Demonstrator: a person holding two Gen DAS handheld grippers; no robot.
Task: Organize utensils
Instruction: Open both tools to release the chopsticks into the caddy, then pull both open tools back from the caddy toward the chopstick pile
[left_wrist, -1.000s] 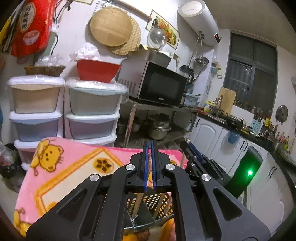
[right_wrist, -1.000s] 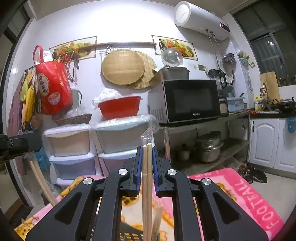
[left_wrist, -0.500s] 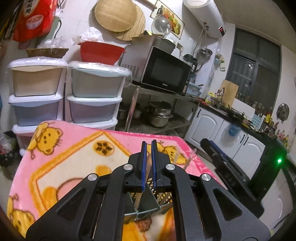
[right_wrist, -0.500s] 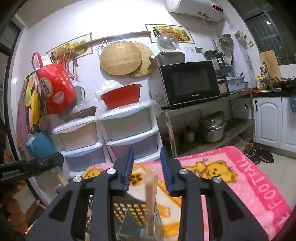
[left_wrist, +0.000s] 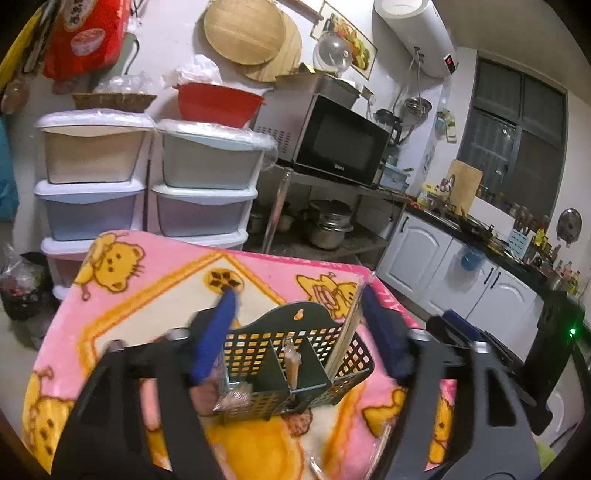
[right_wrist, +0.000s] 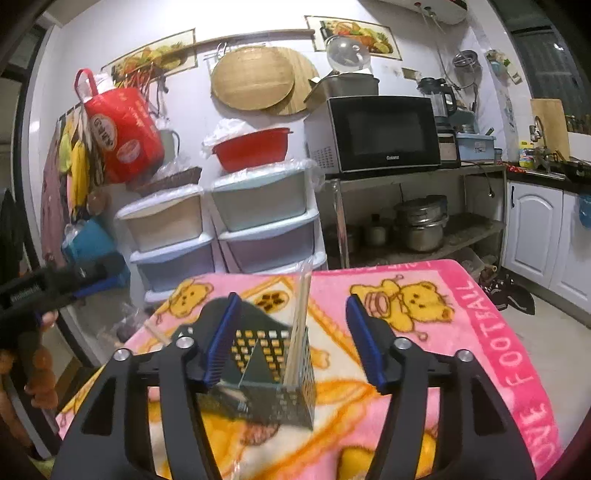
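Note:
A dark green perforated utensil caddy (left_wrist: 295, 350) (right_wrist: 258, 369) stands on the pink bear blanket (left_wrist: 147, 295) (right_wrist: 443, 332). My left gripper (left_wrist: 298, 293) straddles it with its jaws opening and its pads clear of everything. A wrapped brown utensil (left_wrist: 290, 360) stands loose in the middle compartment, and another wrapped piece (left_wrist: 232, 395) leans at the left end. My right gripper (right_wrist: 292, 298) also hangs over the caddy with jaws opening. Wrapped wooden chopsticks (right_wrist: 300, 314) (left_wrist: 345, 332) stand free in the end compartment, touching neither pad.
Stacked plastic drawers (right_wrist: 221, 229) and a steel rack with a microwave (right_wrist: 384, 133) and pots stand behind the table. White cabinets (left_wrist: 443, 266) line the right side. A single chopstick (right_wrist: 157, 334) lies on the blanket's left edge.
Both grippers were shut on wrapped utensils, then sank toward the caddy and spread their jaws. The chopsticks and the brown utensil now stand loose in the compartments.

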